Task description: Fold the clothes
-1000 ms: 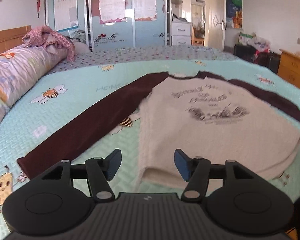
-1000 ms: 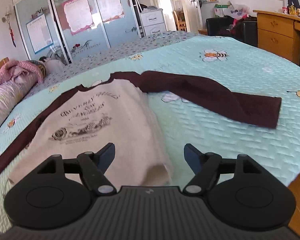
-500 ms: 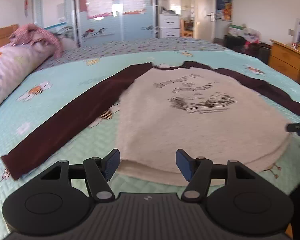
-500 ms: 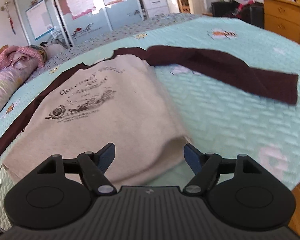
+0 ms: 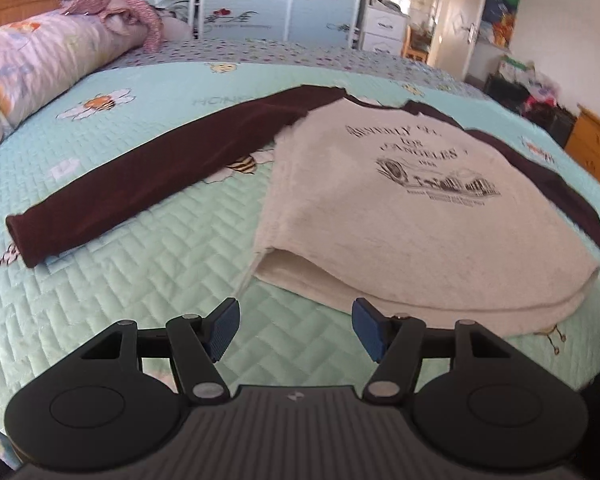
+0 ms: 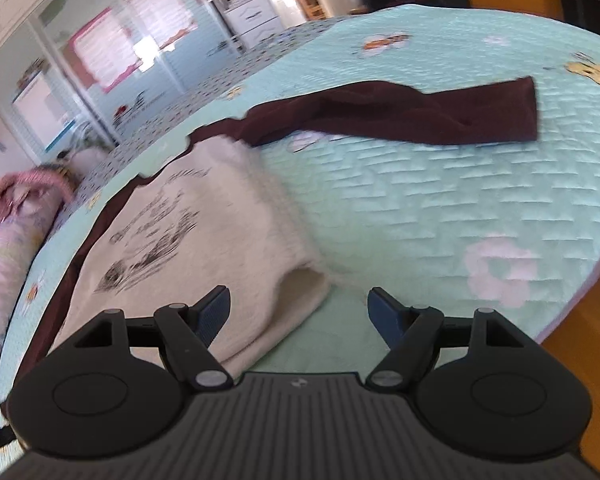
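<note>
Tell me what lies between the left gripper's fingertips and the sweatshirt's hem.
Only bare quilted bedspread. In the left wrist view, the left gripper stands open just short of the sweatshirt hem, with nothing else in the gap.

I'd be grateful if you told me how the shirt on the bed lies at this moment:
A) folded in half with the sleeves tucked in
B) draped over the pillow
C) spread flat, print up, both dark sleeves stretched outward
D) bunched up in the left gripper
C: the shirt lies flat, print up, with the left sleeve and the right sleeve stretched out on the bedspread, untouched by either open gripper.
</note>
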Demonstrator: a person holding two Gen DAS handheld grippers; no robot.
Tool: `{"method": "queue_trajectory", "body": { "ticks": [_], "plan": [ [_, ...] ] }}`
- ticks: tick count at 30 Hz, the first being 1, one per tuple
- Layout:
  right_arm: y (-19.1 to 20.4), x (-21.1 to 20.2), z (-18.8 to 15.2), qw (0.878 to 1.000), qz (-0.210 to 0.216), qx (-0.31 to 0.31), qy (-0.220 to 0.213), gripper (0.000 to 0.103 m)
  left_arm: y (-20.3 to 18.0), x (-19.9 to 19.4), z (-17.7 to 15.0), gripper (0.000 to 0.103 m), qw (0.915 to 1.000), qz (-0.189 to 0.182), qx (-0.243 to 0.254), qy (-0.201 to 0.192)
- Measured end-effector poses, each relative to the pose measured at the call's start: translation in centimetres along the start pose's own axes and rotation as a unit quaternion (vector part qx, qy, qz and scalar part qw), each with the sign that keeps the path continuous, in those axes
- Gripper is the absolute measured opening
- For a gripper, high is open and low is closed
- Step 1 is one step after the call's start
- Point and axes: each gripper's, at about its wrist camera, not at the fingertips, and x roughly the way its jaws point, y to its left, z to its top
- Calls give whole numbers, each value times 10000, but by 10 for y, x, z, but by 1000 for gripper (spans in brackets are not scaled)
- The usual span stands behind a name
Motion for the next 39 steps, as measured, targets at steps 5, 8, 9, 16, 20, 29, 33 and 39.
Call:
{"method": "queue_trajectory", "body": {
  "ticks": [5,8,9,16,20,29,33,39],
  "plan": [
    [57,4,-10,9947,92,-970,341,77,-22,-1,14,67,9996,-3,265,-41],
    [94,11,-5,9873,87,-1506,505,77,-31,-2,19,70,9993,-78,361,-83],
    [104,14,-3,9846,110,-1649,567,78,-33,-3,19,70,9992,-108,378,-83],
    [158,25,12,9686,-178,-2394,646,81,-33,0,13,70,9995,-59,281,90],
    [174,16,16,9627,-233,-2654,483,81,-30,1,11,70,9996,3,235,169],
    [190,2,27,9594,-270,-2799,232,82,-34,-2,8,70,9994,25,248,240],
    [194,-2,32,9596,-302,-2793,128,82,-36,-4,9,70,9994,32,259,248],
    [196,-6,36,9604,-247,-2774,38,83,-37,-3,7,70,9992,55,253,308]
  ]
}}
